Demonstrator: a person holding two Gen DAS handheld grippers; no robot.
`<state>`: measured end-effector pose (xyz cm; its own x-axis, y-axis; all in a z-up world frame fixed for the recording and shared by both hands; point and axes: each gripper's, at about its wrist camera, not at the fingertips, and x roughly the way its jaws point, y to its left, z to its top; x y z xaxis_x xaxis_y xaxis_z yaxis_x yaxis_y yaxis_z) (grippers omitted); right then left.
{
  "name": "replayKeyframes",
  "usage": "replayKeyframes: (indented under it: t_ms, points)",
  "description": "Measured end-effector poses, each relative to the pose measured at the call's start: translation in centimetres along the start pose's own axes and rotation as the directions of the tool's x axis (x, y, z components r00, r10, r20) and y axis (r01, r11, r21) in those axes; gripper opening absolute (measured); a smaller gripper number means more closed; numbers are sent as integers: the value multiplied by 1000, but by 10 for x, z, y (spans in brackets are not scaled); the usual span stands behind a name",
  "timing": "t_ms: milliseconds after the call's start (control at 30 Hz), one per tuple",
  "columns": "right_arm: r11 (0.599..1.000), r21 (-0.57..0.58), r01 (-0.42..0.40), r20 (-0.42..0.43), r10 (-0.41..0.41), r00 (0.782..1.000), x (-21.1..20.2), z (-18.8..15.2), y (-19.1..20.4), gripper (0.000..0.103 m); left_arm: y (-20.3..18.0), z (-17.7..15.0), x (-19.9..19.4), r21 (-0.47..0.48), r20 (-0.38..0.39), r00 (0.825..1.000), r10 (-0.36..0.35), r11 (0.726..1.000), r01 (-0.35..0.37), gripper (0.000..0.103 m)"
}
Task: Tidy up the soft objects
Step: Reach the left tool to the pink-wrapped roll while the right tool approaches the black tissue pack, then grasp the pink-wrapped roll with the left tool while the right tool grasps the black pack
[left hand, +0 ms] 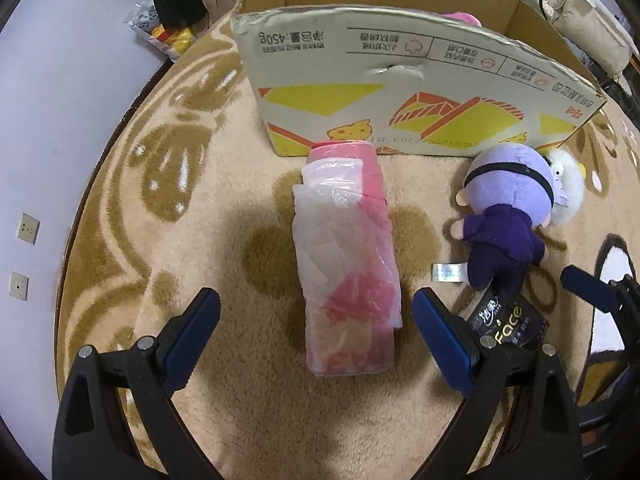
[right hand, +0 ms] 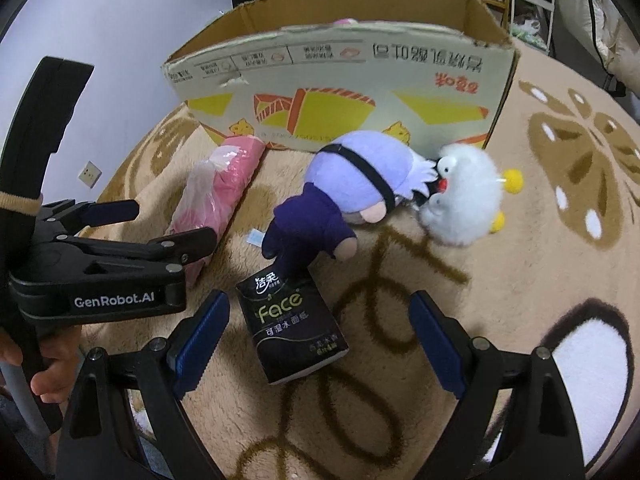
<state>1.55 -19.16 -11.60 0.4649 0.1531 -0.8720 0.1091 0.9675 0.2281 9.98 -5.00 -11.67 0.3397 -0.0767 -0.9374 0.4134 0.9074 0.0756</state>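
Observation:
A pink soft bundle in clear plastic lies on the beige rug, its near end between the open fingers of my left gripper; it also shows in the right wrist view. A purple plush doll lies face down beside a white fluffy bird toy. A black tissue pack lies between the open fingers of my right gripper. An open cardboard box stands behind, with something pink inside.
The beige rug with brown flower pattern covers the surface. A small white tag lies near the doll. A snack bag sits far left by the wall. The left gripper body is close to the right gripper's left finger.

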Motion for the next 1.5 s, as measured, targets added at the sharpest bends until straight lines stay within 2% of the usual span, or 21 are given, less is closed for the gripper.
replayKeyframes:
  t_ms: [300,500,567,633,700,833,1067,1167,1333,1500]
  points:
    - [1000,-2,17,-59,-17,998,22,-1,3,95,-5,5,15,20,-31,999,8,1000,-7,96]
    - [1000,-6,17,-60,-17,998,28,1,5,95,-10,5,21,22,-42,999,6,1000,-6,96]
    - [1000,-9,20,-61,-21,998,28,1,6,92,-9,6,22,15,-39,999,1,1000,0,96]
    - [1000,-12,20,-58,-20,998,28,2,6,85,-10,8,24,12,-37,999,-1,1000,1,96]
    - [1000,-3,12,-60,-12,998,27,2,5,79,-10,8,26,12,-34,999,-2,1000,3,92]
    - [1000,17,-10,-58,11,998,20,-1,-1,62,-5,12,28,5,-28,999,-19,1000,20,77]
    - [1000,17,18,-51,-17,999,14,-2,-5,60,-5,9,27,10,-11,1000,-10,1000,10,62]
    - [999,18,29,-39,-28,999,9,-1,-7,54,-8,5,24,19,-1,1000,4,1000,-4,45]
    - [999,42,18,-22,-17,1000,1,-2,-13,38,1,2,16,-33,27,1000,13,999,-13,44]
    - [999,46,-10,-18,11,1000,-4,-2,-15,29,8,1,10,-63,39,999,27,998,-24,44]
